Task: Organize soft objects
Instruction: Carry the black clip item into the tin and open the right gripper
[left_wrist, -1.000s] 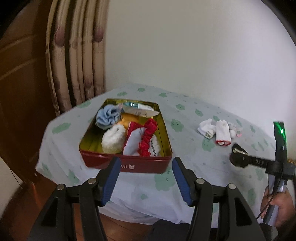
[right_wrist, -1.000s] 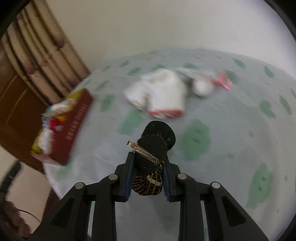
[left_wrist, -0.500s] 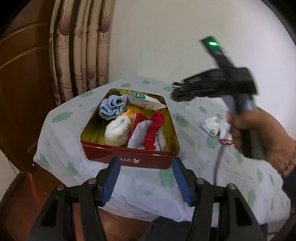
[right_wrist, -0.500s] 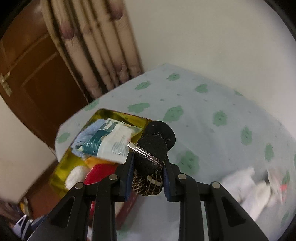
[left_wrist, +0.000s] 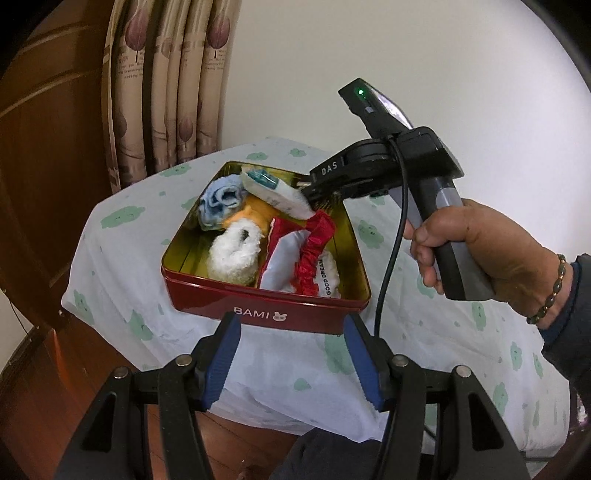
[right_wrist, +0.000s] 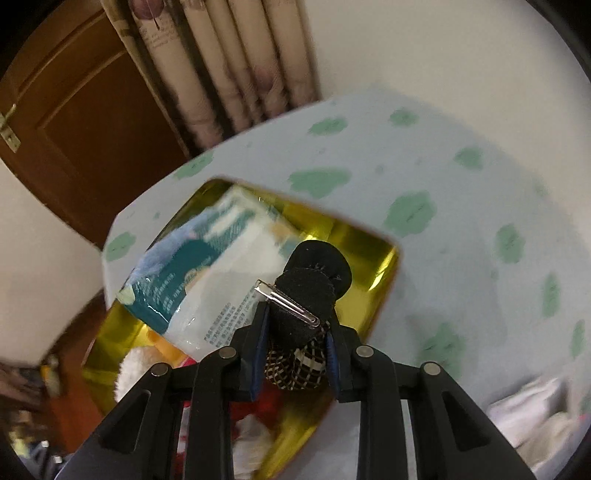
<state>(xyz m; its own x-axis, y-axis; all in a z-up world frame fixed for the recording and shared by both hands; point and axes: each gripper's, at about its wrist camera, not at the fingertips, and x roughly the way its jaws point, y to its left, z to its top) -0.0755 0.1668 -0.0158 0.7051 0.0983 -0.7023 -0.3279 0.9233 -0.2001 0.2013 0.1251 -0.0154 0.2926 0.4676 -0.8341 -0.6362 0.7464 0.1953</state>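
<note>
A green-spotted tablecloth (left_wrist: 122, 266) covers the table, with a red tin (left_wrist: 266, 314) near its front-left corner. Left wrist view: the left gripper (left_wrist: 291, 360) hangs spread and empty before the tin. Right wrist view: the right gripper (right_wrist: 295, 350) pinches a black hair clip (right_wrist: 306, 295) over the tin's far right corner — above a tissue pack (right_wrist: 207, 280).

This is a room in a home: patterned beige curtains (left_wrist: 166, 92) hang beside a brown wooden door (right_wrist: 92, 122), and a tabletop (left_wrist: 424, 332) under a pale cloth printed with green shapes stands against a plain white wall (left_wrist: 406, 55).
</note>
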